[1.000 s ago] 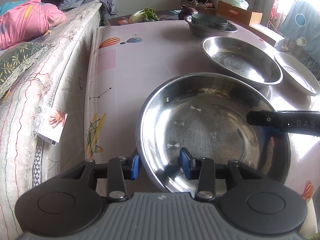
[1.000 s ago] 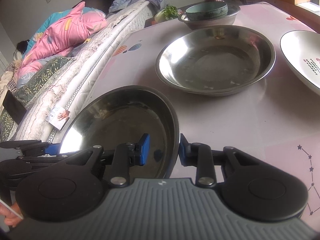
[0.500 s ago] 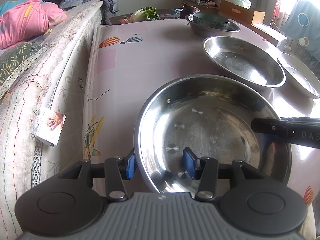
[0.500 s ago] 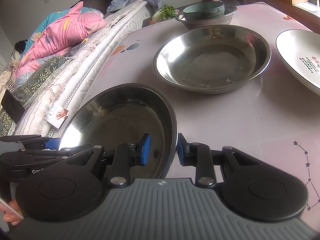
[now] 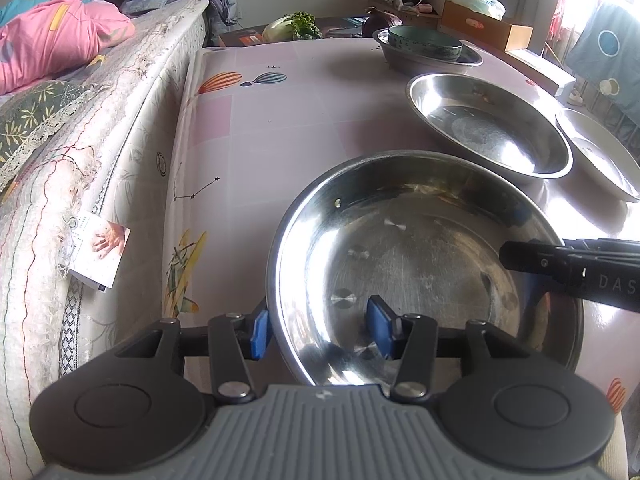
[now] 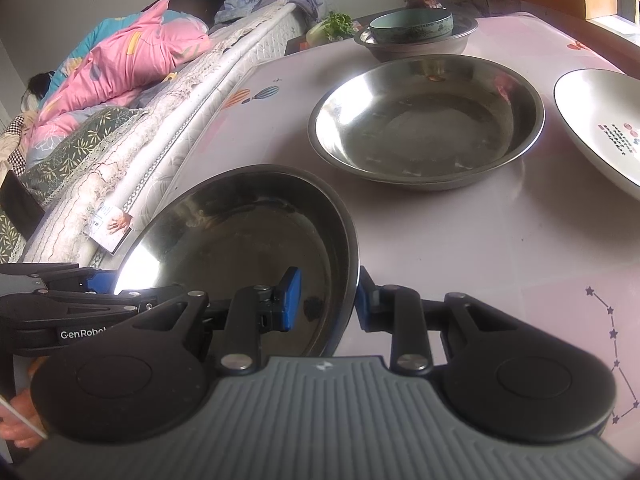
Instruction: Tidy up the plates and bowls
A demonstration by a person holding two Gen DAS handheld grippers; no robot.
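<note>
Steel plate (image 5: 424,264) rim between both grippers' fingers, left gripper (image 5: 318,330) open, right gripper (image 6: 326,300) seemingly unclamped too

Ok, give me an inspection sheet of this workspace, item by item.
Surface: table under a pink printed cloth.
Job's things: near steel plate; second steel plate behind it; white plate to the right; green bowl nested in a steel bowl.
Clutter: cabbage, cardboard box.
Grippers: left claw and right claw each straddle the near plate's rim, on opposite sides.
Cables: nothing seen.
Surroundings: bed alongside, pink quilt.
</note>
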